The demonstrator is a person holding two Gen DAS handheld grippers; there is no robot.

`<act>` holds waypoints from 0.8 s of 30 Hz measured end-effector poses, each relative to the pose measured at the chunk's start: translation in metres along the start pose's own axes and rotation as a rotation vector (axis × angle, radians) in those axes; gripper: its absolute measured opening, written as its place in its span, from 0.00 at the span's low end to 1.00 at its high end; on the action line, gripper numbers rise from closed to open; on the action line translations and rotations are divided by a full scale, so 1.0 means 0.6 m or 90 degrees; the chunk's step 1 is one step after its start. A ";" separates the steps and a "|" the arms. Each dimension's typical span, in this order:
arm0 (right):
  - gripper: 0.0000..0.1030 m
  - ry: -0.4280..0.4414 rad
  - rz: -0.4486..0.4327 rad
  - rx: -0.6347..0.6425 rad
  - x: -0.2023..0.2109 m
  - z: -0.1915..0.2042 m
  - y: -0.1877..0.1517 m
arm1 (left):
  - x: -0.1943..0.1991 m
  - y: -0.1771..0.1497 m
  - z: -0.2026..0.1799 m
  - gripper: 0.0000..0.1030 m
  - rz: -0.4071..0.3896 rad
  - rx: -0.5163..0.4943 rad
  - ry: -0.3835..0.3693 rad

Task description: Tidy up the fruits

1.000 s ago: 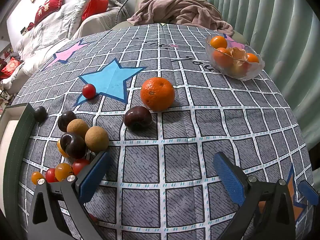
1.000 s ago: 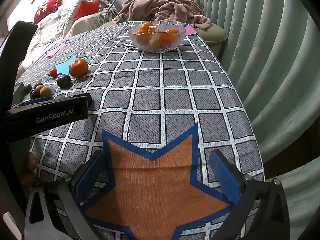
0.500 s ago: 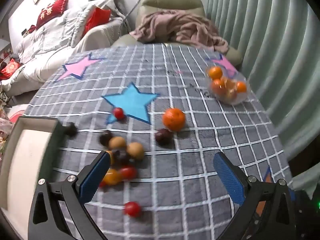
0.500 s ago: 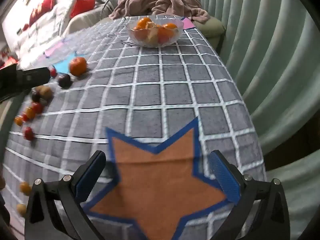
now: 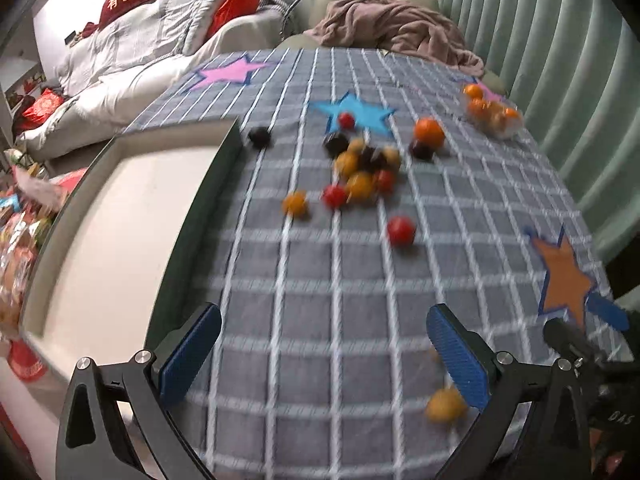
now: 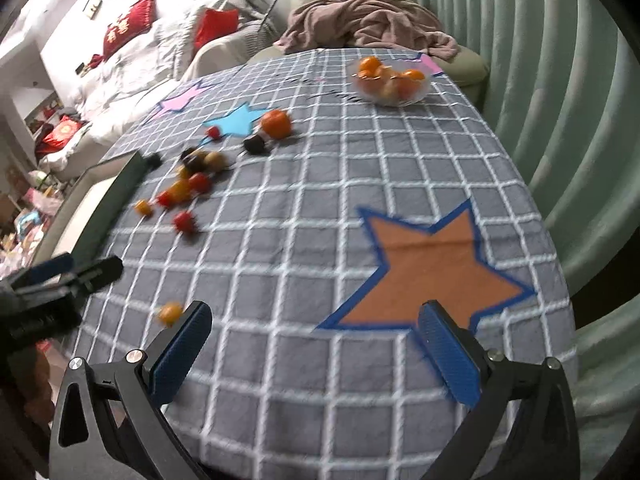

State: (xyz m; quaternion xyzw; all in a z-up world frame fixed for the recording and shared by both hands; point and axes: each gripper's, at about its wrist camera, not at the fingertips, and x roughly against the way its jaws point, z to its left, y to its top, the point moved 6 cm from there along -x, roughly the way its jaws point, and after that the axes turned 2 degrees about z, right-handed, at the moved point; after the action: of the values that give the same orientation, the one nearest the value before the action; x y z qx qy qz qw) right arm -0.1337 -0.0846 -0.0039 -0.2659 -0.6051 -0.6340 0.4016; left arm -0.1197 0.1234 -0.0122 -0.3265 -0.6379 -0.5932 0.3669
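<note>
Several small fruits lie in a loose cluster point(image 5: 362, 172) on the grey checked tablecloth: red, orange, brown and dark ones. A large orange point(image 5: 429, 131) sits beyond them, with a dark plum point(image 5: 421, 149) beside it. A glass bowl of oranges point(image 5: 491, 114) stands at the far right; it also shows in the right wrist view point(image 6: 390, 82). A small orange fruit point(image 5: 445, 404) lies near the front edge. My left gripper point(image 5: 324, 350) is open and empty, high above the table. My right gripper point(image 6: 314, 350) is open and empty near the orange star point(image 6: 430, 268).
A dark-rimmed white tray point(image 5: 120, 232) lies at the table's left side. A single red fruit point(image 5: 401, 230) lies apart from the cluster. A sofa with red cushions and an armchair with a blanket stand behind the table. Green curtains hang on the right.
Both grippers have pulled back and risen, so more of the table and the tray shows. Both stay open. The fruits have not visibly moved.
</note>
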 end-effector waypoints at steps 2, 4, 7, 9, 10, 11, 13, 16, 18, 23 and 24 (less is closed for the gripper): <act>1.00 0.002 0.004 -0.002 0.005 0.013 -0.021 | 0.003 -0.021 0.006 1.00 0.007 -0.003 0.005; 1.00 0.005 0.010 -0.009 0.006 0.018 -0.036 | 0.003 -0.040 0.011 1.00 0.013 -0.008 0.010; 1.00 0.005 0.012 -0.015 0.012 0.027 -0.056 | 0.000 -0.064 0.018 1.00 0.020 -0.012 0.025; 1.00 0.004 0.012 -0.014 0.017 0.030 -0.064 | 0.000 -0.072 0.023 1.00 0.026 -0.008 0.024; 1.00 0.003 0.011 -0.013 0.019 0.033 -0.066 | -0.001 -0.075 0.024 1.00 0.029 -0.006 0.022; 1.00 0.002 0.008 -0.014 0.022 0.035 -0.068 | -0.001 -0.079 0.025 1.00 0.033 -0.003 0.020; 1.00 0.001 0.005 -0.017 0.024 0.035 -0.069 | 0.000 -0.083 0.026 1.00 0.034 -0.004 0.023; 1.00 0.005 0.006 -0.025 0.021 0.037 -0.071 | 0.004 -0.083 0.028 1.00 0.031 -0.006 0.025; 1.00 0.008 0.011 -0.029 0.018 0.039 -0.074 | 0.006 -0.084 0.029 1.00 0.030 -0.007 0.028; 1.00 0.014 0.019 -0.017 0.012 0.051 -0.079 | -0.002 -0.085 0.032 1.00 0.041 -0.012 0.041; 1.00 0.014 0.019 -0.011 0.012 0.055 -0.079 | -0.004 -0.084 0.032 1.00 0.042 -0.011 0.042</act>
State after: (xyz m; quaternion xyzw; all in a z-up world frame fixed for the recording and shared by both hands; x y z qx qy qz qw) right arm -0.1821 -0.0561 -0.0200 -0.2714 -0.5912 -0.6360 0.4152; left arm -0.1631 0.1386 -0.0412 -0.3310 -0.6091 -0.5966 0.4044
